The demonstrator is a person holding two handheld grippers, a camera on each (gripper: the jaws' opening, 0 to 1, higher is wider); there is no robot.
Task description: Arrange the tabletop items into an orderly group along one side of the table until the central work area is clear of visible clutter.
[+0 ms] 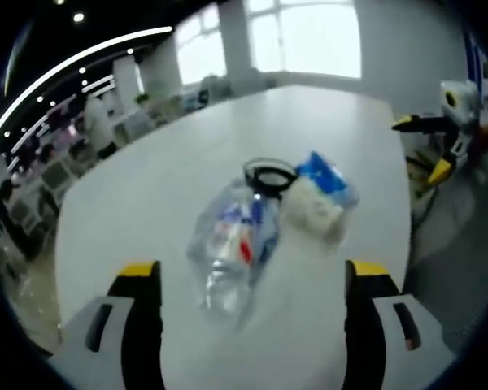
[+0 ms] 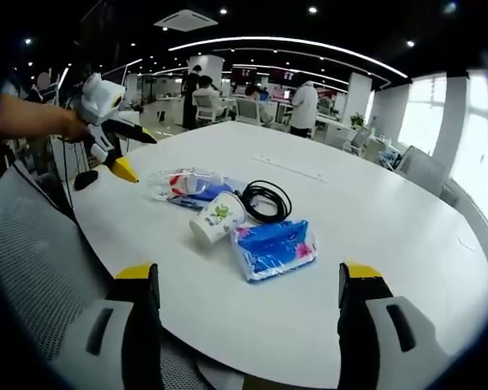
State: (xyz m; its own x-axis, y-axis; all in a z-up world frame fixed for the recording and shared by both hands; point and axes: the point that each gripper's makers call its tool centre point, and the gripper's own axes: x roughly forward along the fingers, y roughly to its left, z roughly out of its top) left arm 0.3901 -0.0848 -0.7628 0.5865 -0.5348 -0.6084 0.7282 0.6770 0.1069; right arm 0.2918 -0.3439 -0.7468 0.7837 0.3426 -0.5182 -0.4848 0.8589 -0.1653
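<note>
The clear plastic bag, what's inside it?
The clear plastic bag lies crumpled on the white table, and red, white and blue packaging shows through it. The wrinkles and glare hide what those things actually are.

We're in an open-plan office: a big white table (image 2: 374,236) in front, and beyond it rows of desks (image 2: 252,110) where people (image 2: 305,106) stand and sit. Curved light strips (image 2: 293,42) sweep across a dark ceiling, a vent (image 2: 185,19) sits up there too (spotlights dotted around it). Tall windows (image 1: 309,36) pour daylight in, and a mesh chair (image 2: 32,244) waits beside the table.
</note>
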